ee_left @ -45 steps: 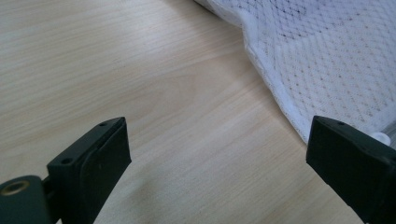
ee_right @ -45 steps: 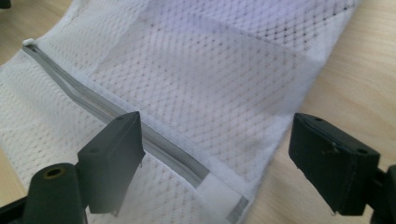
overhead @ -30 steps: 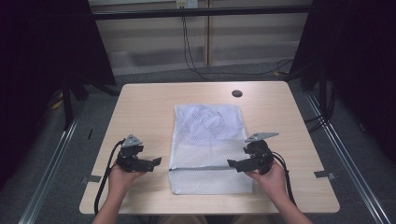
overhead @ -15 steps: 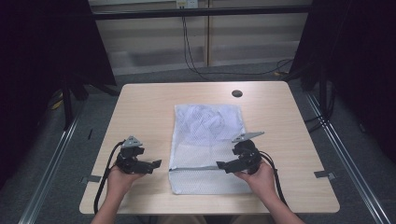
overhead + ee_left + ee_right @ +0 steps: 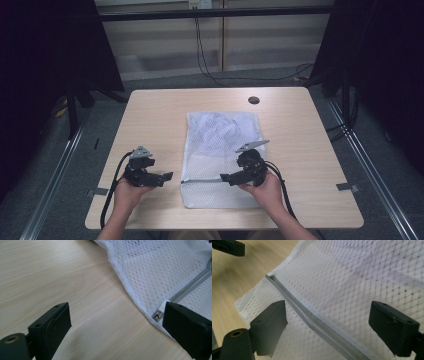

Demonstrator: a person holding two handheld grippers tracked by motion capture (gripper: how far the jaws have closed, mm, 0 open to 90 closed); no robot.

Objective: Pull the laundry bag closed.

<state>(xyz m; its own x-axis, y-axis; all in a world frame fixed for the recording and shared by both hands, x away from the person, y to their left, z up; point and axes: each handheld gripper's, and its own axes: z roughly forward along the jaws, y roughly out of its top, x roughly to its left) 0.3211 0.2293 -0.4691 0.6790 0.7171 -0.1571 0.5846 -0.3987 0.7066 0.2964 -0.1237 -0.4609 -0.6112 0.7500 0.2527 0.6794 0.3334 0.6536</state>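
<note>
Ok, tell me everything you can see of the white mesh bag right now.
The mesh bag is a white, net-like fabric pouch lying flat near the middle of the table, long side running away from the person. A grey zipper crosses it near the close end, its metal slider at the bag's left edge. Something pale shows through the far half. The right gripper hovers open above the zipper; the left gripper is open just beside the slider.

The white mesh laundry bag [image 5: 352,277] runs past the top, right and bottom edges of the right gripper view. Whatever pale folded cloth lies inside it [image 5: 220,131] is too indistinct to identify through the mesh. In the left gripper view, the small metal zip pull [image 5: 157,314] is partly hidden behind a black jaw.
</note>
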